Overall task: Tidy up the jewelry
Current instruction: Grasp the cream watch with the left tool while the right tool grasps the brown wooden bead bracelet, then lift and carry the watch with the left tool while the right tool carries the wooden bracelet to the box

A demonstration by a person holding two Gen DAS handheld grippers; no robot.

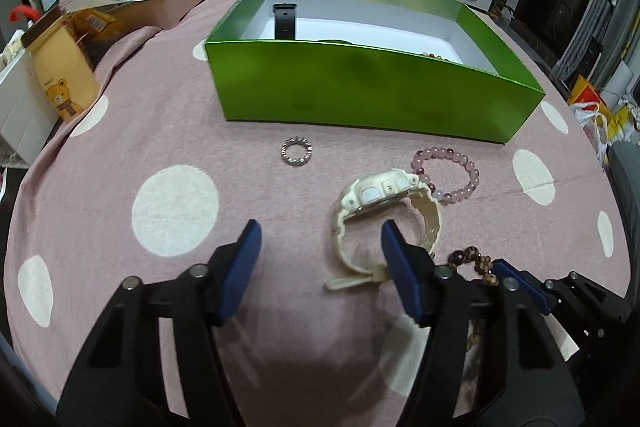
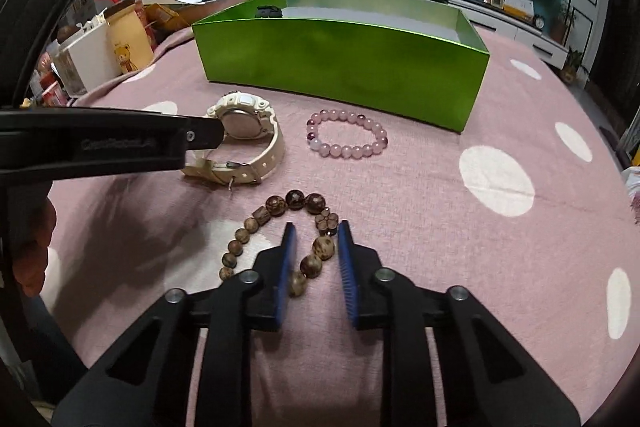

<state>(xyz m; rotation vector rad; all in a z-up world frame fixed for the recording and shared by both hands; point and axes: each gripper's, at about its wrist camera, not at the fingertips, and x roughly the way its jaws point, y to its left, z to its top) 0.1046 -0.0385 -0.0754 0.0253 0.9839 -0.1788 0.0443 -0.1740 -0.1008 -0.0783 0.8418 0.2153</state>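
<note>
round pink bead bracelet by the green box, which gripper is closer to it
Left. The left gripper sits at the cream watch touching the round pink bead bracelet; the right gripper straddles the brown wooden bead bracelet, nearer the camera.

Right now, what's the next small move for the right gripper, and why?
Probably close the right gripper. Its jaws are open and straddle one side of the brown bead bracelet, which lies flat on the tablecloth. The green box behind looks like its destination.

left gripper [image 1: 320,247] open; white watch [image 1: 380,211] beside right finger
</note>
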